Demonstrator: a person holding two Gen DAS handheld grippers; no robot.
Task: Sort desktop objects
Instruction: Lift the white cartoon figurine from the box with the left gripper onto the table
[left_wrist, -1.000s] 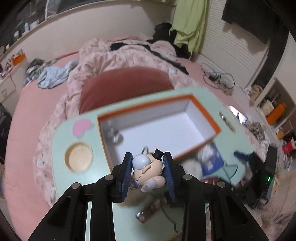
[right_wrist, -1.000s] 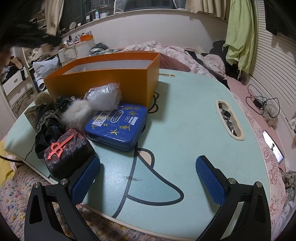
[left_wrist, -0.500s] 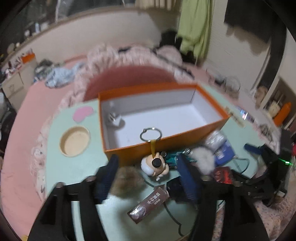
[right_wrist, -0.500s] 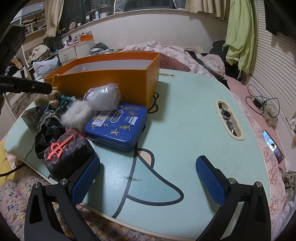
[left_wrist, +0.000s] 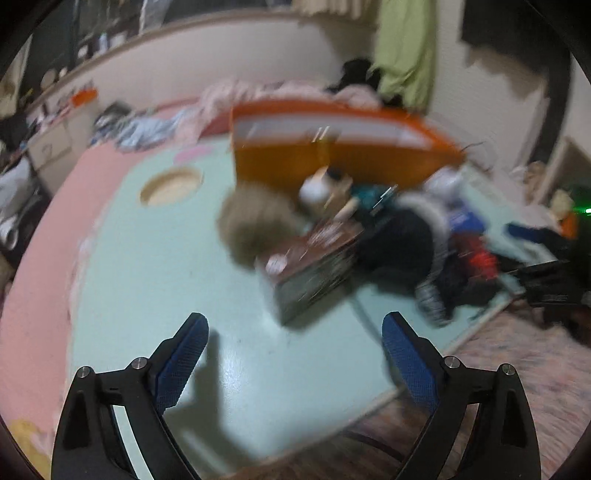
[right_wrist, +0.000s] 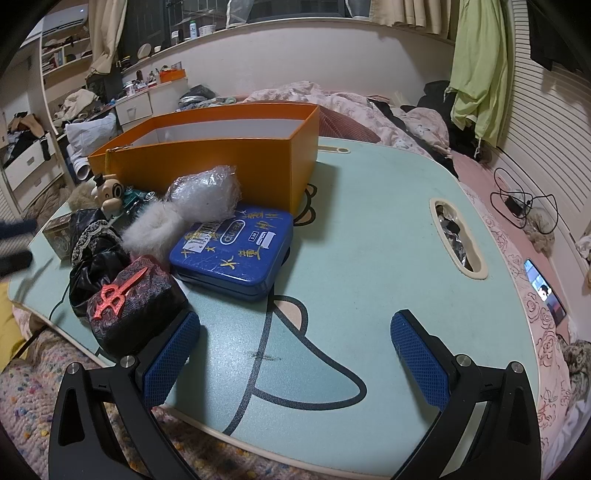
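An orange box stands open on the pale green table. In front of it lies a small doll keychain, beside a brown fur ball and a small brown carton. My left gripper hangs low over bare tabletop short of this pile, its jaws opening, nothing between them; the view is blurred. My right gripper stands open over the table's front edge, empty. Its left finger is next to a black pouch with a red trident.
A blue tin, a white fur piece, a plastic-wrapped bundle and black lace cloth crowd the box's front. The table has a round cup hole and a slot. Bedding surrounds it.
My left gripper let go of the doll keychain, which now lies on the table in front of the box. The gripper opened wide and sank back toward the table's edge. The right gripper stayed still.
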